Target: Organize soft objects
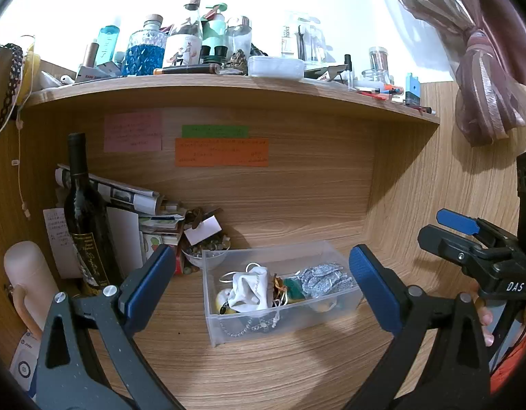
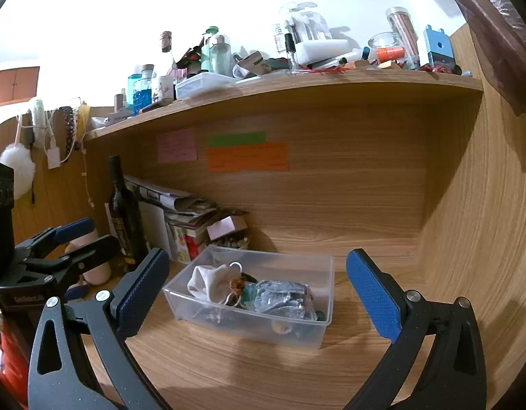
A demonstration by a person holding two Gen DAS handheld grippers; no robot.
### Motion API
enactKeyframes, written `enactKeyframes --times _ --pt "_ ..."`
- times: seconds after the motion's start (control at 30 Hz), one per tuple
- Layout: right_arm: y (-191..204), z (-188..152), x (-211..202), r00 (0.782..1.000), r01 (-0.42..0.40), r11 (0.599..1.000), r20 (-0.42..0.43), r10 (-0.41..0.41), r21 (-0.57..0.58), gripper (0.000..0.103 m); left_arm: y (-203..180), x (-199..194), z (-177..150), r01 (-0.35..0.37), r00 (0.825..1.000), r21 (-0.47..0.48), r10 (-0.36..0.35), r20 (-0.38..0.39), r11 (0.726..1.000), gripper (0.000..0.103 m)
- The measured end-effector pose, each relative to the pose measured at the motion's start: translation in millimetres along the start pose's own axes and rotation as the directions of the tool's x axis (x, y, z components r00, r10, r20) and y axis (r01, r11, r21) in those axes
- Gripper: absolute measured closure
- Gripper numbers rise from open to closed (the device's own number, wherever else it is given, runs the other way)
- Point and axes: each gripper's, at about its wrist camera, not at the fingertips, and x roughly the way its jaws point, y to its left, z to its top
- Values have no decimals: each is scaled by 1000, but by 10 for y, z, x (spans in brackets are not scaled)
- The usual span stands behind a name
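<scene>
A clear plastic box (image 1: 249, 328) (image 2: 229, 321) stands on the wooden desk. In it lie a white drawstring pouch (image 1: 249, 288) (image 2: 211, 282), a grey patterned soft pouch (image 1: 326, 278) (image 2: 280, 295), a green piece (image 1: 293, 288) and a beaded chain (image 1: 249, 326). My left gripper (image 1: 263, 287) is open and empty, in front of the box and spanning it. My right gripper (image 2: 259, 294) is open and empty, also in front of the box. The right gripper shows at the right of the left wrist view (image 1: 447, 229); the left gripper shows at the left of the right wrist view (image 2: 82, 235).
A dark wine bottle (image 1: 85, 218) (image 2: 123, 215), stacked papers (image 1: 136, 198) and a bowl of pebbles (image 1: 205, 251) stand left of the box. A pale bottle (image 1: 30, 280) is at far left. A cluttered shelf (image 1: 229, 85) hangs overhead. A curtain (image 1: 481, 68) hangs at right.
</scene>
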Motion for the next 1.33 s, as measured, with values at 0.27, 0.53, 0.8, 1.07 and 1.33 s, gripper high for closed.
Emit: enactKeyframes --times 0.27,0.53,0.8,1.07,1.33 --pt "17 -2 -3 1000 0 1000 1 0 -2 0 22 4 4 2 1000 -2 -2 -1 1000 0" --pt "35 3 5 1000 0 1000 -1 0 -4 0 27 10 3 2 1000 0 -2 -2 1000 0" --pt "68 6 42 1000 -7 1000 -7 7 -12 0 45 27 -4 24 1000 -5 -25 -6 1000 0" --pt "89 -13 72 1000 6 1000 -7 -6 -30 0 97 50 -19 39 999 -12 -39 -19 999 0" --pt "69 -29 121 1000 -2 1000 -19 1 -31 0 123 65 -38 53 998 -10 -53 -31 999 0"
